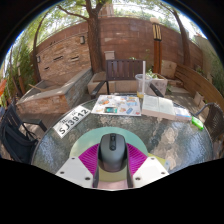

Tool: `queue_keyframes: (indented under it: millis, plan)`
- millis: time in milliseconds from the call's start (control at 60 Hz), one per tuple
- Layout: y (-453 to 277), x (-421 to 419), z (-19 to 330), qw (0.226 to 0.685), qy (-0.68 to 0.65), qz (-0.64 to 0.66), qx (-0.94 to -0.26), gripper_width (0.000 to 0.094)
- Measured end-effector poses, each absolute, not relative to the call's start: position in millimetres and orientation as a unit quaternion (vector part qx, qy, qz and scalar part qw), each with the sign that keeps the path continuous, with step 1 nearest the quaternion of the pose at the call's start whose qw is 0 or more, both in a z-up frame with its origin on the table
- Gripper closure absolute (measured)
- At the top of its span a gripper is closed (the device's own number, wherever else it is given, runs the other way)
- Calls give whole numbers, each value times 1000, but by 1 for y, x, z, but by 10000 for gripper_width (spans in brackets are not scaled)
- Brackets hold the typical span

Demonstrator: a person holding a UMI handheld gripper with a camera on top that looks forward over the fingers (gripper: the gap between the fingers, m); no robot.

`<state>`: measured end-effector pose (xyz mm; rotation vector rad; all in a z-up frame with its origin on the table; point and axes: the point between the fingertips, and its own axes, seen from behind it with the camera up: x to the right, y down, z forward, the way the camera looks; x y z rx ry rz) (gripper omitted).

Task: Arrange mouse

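Mouse: dark mouse (112, 151) at lower centre of frame, between the pink pads, long axis pointing away along the fingers.
Gripper: gripper (112, 160) clenched on the mouse, both pads pressing its sides.
Beyond: glass table (60, 145), papers (117, 104) at frame centre, brick wall (120, 40) above.

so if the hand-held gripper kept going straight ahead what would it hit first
The hand-held gripper already has the black mouse between its fingers. Straight beyond lies bare table, then probably the printed sheets, though depth is unclear.

Outdoor patio in daylight — brick wall (120, 40) behind, tree trunk (93, 35) and bench (118, 78) beyond stone table (60, 145).
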<state>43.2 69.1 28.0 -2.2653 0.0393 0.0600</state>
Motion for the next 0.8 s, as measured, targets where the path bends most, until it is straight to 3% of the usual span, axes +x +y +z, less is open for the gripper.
queue_keyframes:
  millis: [100,150,183,217,233,267,333,517,633,800]
  plan:
    - [63,34,-13,390,7,22,-921,443]
    - [63,36,-11,388,8,17,-922,374]
    - [60,38,-3,393,8,10,-919,265]
    - [56,38,6,397,3,4,-918,96]
    - [54,38,12,400,2,2,-916,66]
    - [50,40,26,407,2,-5,-913,111]
    - [36,41,62,417,0,-16,-909,65]
    - [-26,28,156,435,3,-30,-900,80]
    - [-67,20,194,437,20,-33,-898,82]
    - [-113,13,222,440,30,-42,-896,84]
